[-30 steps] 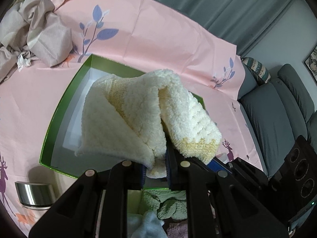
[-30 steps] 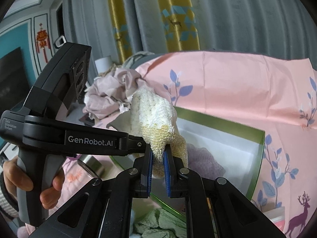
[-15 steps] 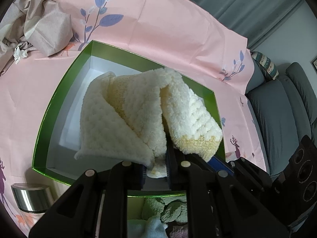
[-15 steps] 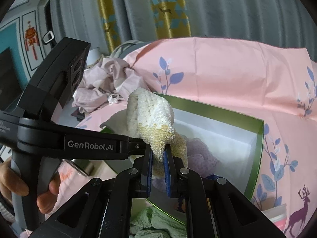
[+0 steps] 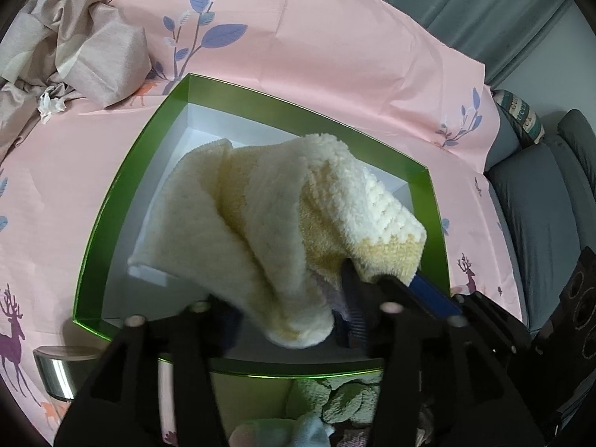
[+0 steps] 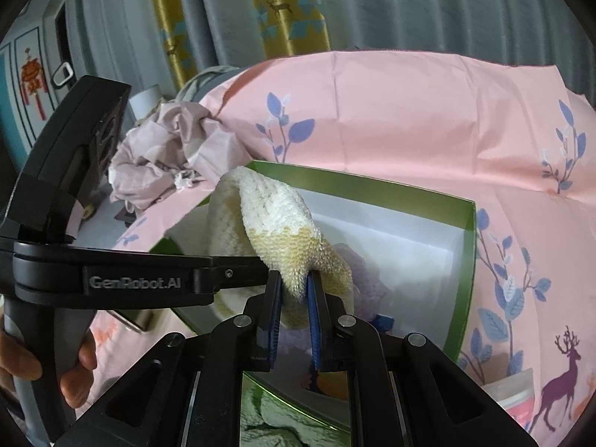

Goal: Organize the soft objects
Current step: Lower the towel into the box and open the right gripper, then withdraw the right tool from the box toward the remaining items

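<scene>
The cream towel (image 5: pixel 283 219) looks light, thick and floppy — it sags wherever it is not held, so I judge it will not slip easily but will unfold if only one point is pinched. The best holds are the folded yellowish edges, where several layers bunch together.

It hangs over the open green box (image 5: pixel 123 193), which sits on the pink cloth (image 5: pixel 335 56), its lower fold dropping toward the white floor of the box. The left hand-held gripper (image 5: pixel 287 320) has the near corner between its jaws, which are opening, so the pads no longer press on it. The right hand-held gripper (image 6: pixel 294 290) is clamped tight on the towel's right end — the only firm hold now. A lilac cloth (image 6: pixel 357 260) lies in the box beneath.
</scene>
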